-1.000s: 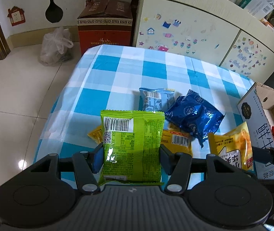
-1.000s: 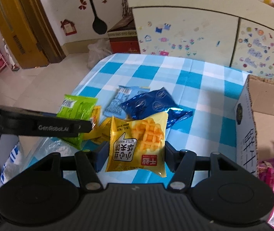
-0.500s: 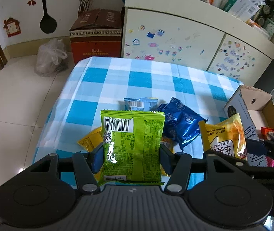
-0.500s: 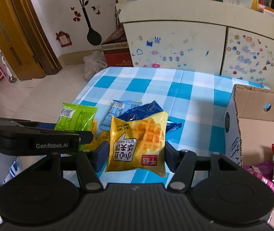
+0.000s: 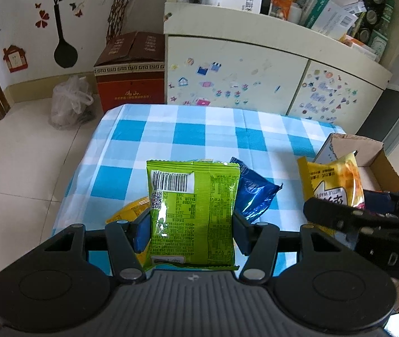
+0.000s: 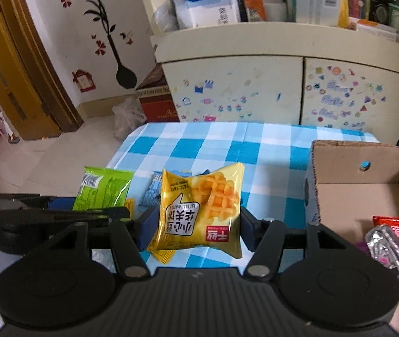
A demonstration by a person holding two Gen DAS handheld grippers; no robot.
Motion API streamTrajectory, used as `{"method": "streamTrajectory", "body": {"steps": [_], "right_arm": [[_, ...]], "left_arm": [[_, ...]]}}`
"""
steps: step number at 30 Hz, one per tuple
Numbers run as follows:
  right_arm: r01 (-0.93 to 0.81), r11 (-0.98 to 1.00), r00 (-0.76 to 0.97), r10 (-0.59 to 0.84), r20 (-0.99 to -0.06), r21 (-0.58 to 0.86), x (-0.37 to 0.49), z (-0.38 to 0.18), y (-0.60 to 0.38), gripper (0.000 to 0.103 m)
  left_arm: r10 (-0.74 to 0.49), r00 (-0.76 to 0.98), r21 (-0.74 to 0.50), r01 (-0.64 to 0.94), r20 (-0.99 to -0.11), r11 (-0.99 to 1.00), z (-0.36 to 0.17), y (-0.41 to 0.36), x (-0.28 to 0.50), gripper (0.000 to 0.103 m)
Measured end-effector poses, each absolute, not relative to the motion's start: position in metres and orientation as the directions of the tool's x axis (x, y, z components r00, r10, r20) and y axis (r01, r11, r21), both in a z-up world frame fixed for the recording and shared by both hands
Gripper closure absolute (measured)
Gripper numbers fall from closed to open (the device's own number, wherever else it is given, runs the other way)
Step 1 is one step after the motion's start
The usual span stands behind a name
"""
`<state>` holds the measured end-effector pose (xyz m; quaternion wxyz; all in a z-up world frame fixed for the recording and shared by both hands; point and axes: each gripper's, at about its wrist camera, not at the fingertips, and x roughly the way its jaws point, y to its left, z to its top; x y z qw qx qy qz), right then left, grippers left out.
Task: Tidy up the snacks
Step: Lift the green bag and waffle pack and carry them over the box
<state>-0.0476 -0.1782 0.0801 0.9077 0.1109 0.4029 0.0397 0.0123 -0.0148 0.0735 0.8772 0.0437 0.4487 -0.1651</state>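
Note:
My left gripper (image 5: pixel 191 230) is shut on a green snack packet (image 5: pixel 192 213), held upright above the checked table (image 5: pixel 188 132). My right gripper (image 6: pixel 196 229) is shut on a yellow waffle packet (image 6: pixel 199 210), also lifted off the table. In the left wrist view the waffle packet (image 5: pixel 331 179) shows at the right, in front of the cardboard box (image 5: pixel 379 163). The green packet (image 6: pixel 101 188) shows at the left of the right wrist view. A dark blue packet (image 5: pixel 255 191) and a yellow packet (image 5: pixel 127 210) lie on the table below. A light blue packet (image 6: pixel 150 193) peeks out behind the waffle.
The open cardboard box (image 6: pixel 359 179) stands at the table's right end and holds a red and silver packet (image 6: pixel 396 241). A cream cabinet (image 5: pixel 255 78) stands behind the table. On the floor at the far left are a red carton (image 5: pixel 130 84) and a plastic bag (image 5: pixel 70 104).
Both grippers have risen with their packets, so the table and its loose snacks look farther below. The waffle packet has come nearer the cardboard box.

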Motion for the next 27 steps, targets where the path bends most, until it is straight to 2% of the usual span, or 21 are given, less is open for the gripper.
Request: {"method": "streamTrajectory", "body": {"steps": [27], "right_arm": [[0.184,0.936,0.768,0.052,-0.638,0.299,-0.071,0.127,-0.255,0.043]], "left_arm": [[-0.348,0.550,-0.045,0.489,-0.759,0.871,0.082,-0.073,-0.015,0.040]]}}
